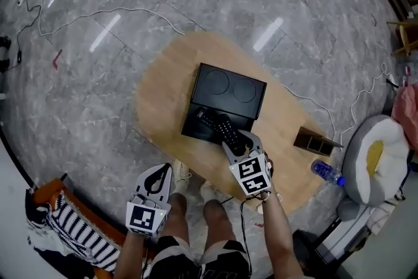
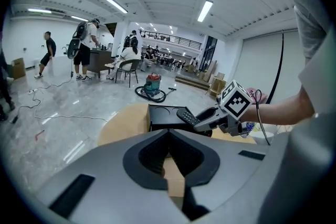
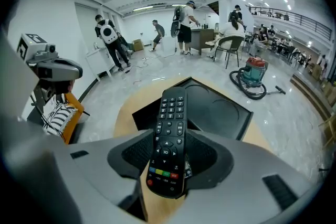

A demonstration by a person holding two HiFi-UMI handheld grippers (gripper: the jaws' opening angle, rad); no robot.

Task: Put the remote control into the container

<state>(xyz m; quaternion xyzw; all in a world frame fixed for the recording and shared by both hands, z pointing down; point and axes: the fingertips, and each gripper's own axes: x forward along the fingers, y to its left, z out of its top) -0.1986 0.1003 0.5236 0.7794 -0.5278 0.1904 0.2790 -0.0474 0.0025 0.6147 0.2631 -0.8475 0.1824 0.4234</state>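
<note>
The black remote control is clamped lengthwise between the jaws of my right gripper, with its buttons up and its far end sticking out forward. It hangs over the near, open part of the black container in the middle of the oval wooden table. The left gripper view shows the remote in the right gripper just above the container. My left gripper is shut on nothing, off the table's near edge above the person's legs.
A small brown holder stands at the table's right end, with a water bottle beside it. A white and yellow seat is on the right and a striped bag at the lower left. Cables run over the floor. People stand far behind.
</note>
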